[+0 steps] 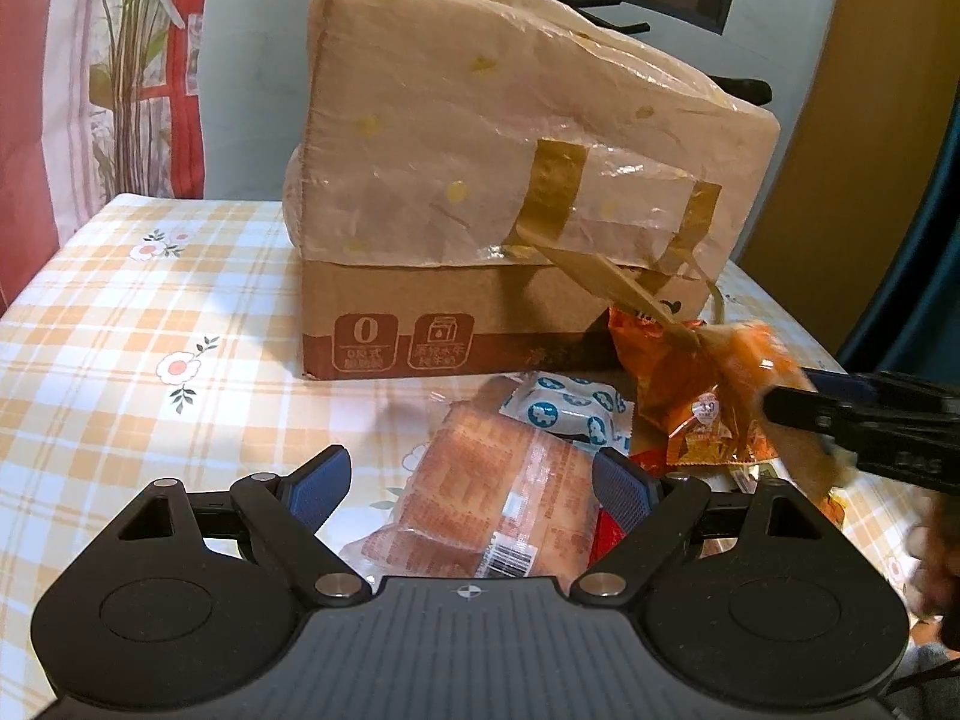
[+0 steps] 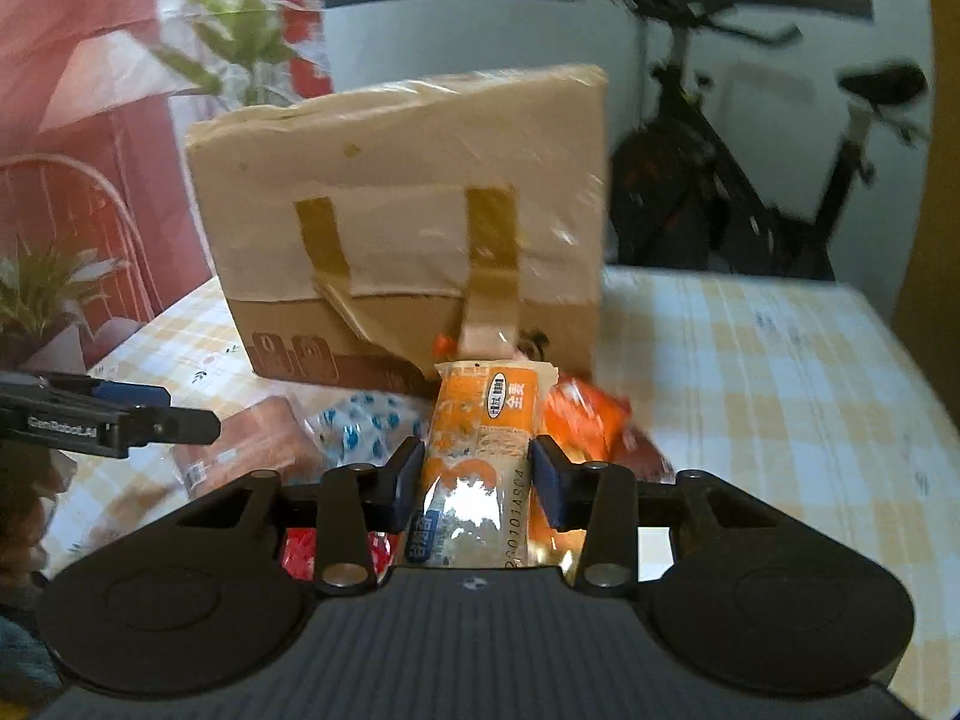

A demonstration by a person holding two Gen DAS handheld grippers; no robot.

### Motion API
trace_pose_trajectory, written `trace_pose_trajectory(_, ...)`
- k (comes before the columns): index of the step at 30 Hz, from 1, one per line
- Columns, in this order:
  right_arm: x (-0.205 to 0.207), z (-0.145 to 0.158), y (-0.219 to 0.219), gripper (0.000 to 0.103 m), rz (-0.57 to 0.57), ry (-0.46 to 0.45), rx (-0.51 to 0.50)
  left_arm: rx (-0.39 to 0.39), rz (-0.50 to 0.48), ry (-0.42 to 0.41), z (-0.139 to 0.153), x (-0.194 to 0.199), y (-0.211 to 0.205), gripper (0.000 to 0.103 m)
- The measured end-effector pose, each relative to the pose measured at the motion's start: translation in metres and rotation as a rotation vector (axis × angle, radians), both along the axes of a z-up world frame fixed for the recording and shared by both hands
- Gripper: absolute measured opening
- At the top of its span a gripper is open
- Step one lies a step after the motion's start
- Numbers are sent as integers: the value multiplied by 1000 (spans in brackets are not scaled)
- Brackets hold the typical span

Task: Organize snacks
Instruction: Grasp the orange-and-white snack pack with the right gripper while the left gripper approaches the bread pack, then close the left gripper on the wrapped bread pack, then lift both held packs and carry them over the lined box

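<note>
Writing on the box: the cardboard box (image 1: 384,324) carries two dark brown printed panels low on its front, one with a large "0", one with a carton pictogram; the small characters under them are too fine to read.
Writing on the held packet: the orange snack packet (image 2: 480,438) shows a black oval label with white characters and a printed code that looks like "0101AS04" along its silvery lower part; the characters are too small to read.
Writing on the hand-held gripper: white lettering on the left hand-held gripper's (image 1: 465,480) finger, seen from the right wrist, blurred, not fully legible.
Right hand-held gripper (image 2: 477,480): clenched on the orange snack packet, blue pads pressing both sides of it; the packet stands lengthwise between the fingers, lifted in front of the box.
Left hand-held gripper: released, jaws wide apart, hovering over the pink-orange wafer packet (image 1: 480,498), pads not touching it.
Wafer packet: clear wrapper, rows of reddish print, white barcode sticker near its lower edge; lies flat on the counter (image 1: 150,330).
Other snacks: a white packet with blue round motifs (image 1: 570,408) just behind the wafer packet; crumpled orange packets (image 1: 708,396) to its right, near the box.
Box look: upper part wrapped in clear plastic, two strips of brown tape on the front, one peeling loose.
Counter: covered by a yellow and white check cloth with small flowers.
</note>
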State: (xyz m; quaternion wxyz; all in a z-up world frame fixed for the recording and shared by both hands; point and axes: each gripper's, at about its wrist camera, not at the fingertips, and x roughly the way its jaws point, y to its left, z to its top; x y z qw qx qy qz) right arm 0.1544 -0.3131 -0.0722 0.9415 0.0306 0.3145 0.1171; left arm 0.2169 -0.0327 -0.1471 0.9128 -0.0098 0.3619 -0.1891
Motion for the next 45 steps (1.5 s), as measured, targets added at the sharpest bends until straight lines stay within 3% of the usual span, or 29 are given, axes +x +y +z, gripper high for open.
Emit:
trace_pose_trajectory(6, 14, -24, 19, 41, 41, -1, 3, 22, -34, 29, -7, 3, -4, 89)
trace_pose_trajectory(19, 11, -29, 14, 41, 32, -10, 55, 174, -132, 48, -35, 16, -35, 90)
trace_pose_trajectory(21, 10, -30, 15, 41, 31, -17, 50, 180, -117, 50, -37, 15, -35, 83)
trace_pose_trajectory(24, 10, -33, 17, 41, 33, -22, 39, 144, -88, 46, -35, 12, -28, 78)
trace_pose_trajectory(33, 14, -37, 24, 43, 51, -38, 16, 68, 29, 27, -23, -1, 4, 76)
trace_pose_trajectory(37, 10, -33, 22, 42, 50, -39, 39, 24, 17, -9, -14, -6, 5, 76)
trace_pose_trajectory(45, -7, -23, 19, 42, 52, -82, 64, 11, -15, -39, -11, -8, -5, 76)
